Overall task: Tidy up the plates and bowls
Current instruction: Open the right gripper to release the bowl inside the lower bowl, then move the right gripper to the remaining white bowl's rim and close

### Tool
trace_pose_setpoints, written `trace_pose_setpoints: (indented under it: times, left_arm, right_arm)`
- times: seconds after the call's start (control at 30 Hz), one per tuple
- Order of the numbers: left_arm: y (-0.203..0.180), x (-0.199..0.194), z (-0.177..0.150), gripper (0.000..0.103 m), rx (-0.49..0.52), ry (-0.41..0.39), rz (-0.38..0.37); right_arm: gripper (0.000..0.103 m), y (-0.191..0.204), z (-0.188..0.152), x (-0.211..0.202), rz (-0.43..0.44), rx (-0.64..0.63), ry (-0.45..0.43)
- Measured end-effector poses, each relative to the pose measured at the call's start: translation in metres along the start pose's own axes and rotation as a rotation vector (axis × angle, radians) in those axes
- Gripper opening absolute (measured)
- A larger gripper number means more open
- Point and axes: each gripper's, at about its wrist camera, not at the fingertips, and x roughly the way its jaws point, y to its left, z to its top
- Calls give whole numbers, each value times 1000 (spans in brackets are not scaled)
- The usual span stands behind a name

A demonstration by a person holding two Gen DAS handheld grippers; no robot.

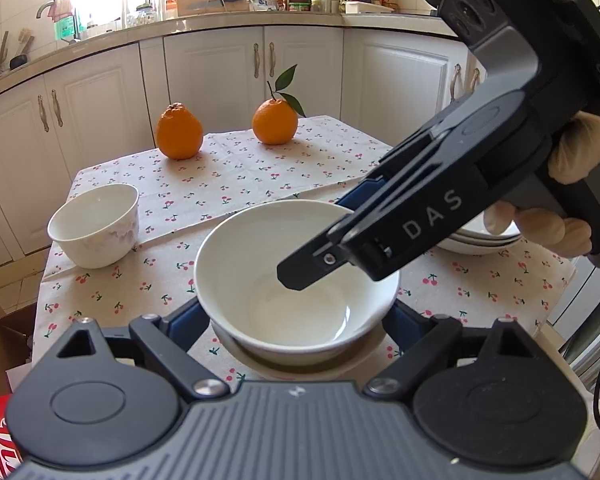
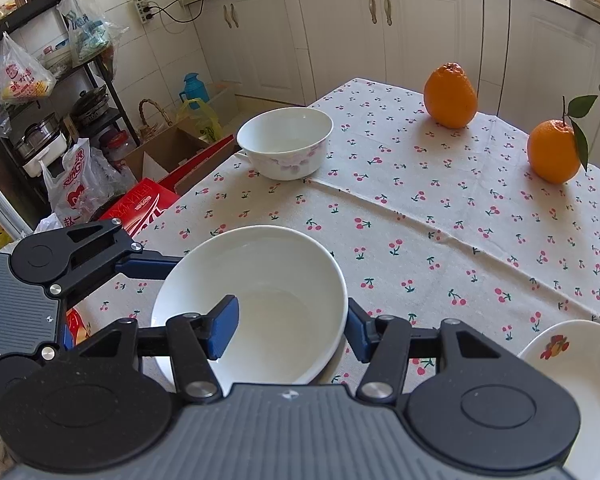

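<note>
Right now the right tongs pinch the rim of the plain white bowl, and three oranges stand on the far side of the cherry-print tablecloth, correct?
Not quite: only two oranges stand there, as the right wrist view shows. The right tongs do pinch the plain white bowl rim.

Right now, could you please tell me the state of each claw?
Left claw: straddles the white bowl; whether it grips cannot be told.
Right claw: closed on the white bowl's rim.
</note>
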Motion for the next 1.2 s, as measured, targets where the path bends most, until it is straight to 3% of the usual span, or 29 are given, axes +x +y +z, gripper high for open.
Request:
trace_pose_setpoints:
  times: [0.2, 0.33, 0.47, 0.87, 1.2]
  left_arm:
    - [2, 1, -2, 95, -12, 4, -10]
    - [0, -2, -3, 96, 14, -9, 7]
    - [-1, -7, -6, 96, 24, -9, 10]
    - [3, -21, -19, 96, 7, 2, 11]
    - [35, -44, -29, 96, -15, -21, 69]
  right_arm:
    - [69, 0, -2, 0, 1, -10, -7]
    - [89, 1, -6, -3, -5, -17, -31]
    - [94, 2, -9, -9, -14, -30, -53]
    - [98, 2, -33, -7, -32, -1, -60]
    - [103, 10, -5, -25, -74, -69, -110]
